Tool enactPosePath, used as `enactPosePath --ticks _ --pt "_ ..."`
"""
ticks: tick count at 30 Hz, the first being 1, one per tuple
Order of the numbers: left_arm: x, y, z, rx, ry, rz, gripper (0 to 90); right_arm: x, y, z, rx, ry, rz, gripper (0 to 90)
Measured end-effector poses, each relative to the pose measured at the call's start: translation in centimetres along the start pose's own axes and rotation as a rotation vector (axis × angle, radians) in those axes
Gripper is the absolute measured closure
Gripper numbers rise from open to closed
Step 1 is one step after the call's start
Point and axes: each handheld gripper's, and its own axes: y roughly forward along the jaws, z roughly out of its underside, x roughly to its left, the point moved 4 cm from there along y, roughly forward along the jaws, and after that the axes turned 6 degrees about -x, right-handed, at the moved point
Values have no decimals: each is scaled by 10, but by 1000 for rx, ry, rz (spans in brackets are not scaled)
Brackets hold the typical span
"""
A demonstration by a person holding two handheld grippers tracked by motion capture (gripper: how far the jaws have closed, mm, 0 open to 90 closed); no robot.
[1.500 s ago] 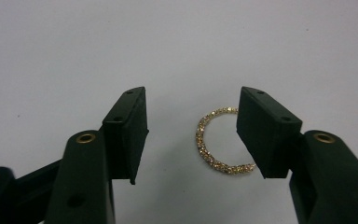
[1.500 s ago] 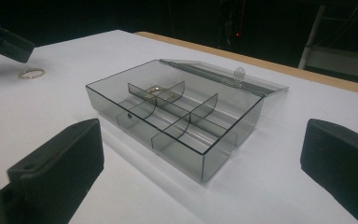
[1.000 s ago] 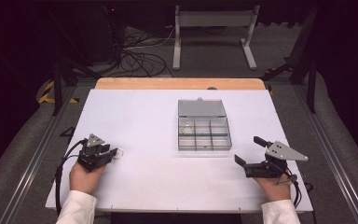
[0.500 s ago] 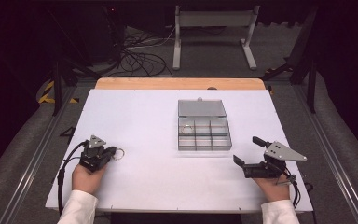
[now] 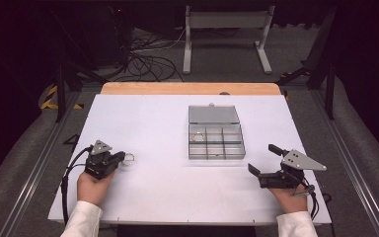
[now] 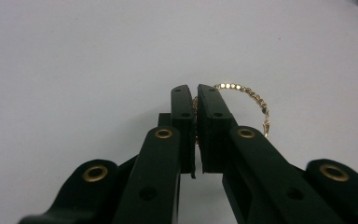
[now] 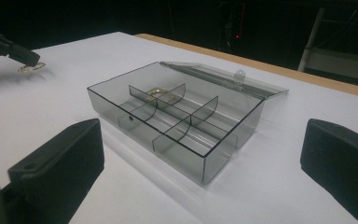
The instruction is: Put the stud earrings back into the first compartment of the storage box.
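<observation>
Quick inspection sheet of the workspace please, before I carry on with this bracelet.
Surface: white table top, wooden strip along its far edge.
Job's things: gold bead bracelet lying on the white top at the left; clear compartment box, lid open, with another gold piece in a far compartment.
Clutter: nothing seen.
Grippers: left gripper shut on the bracelet's chain; right gripper open, holding nothing, near the box.
Cables: one trails from each gripper; a tangle of cables on the floor beyond the table.
Surroundings: dark room, grey metal stand behind the table.
</observation>
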Motion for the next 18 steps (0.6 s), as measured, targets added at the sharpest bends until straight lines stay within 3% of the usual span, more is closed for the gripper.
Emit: enactPosePath --ticks 18 --pt "-40 17 -35 -46 37 101 865 -1 0 0 -1 9 2 0"
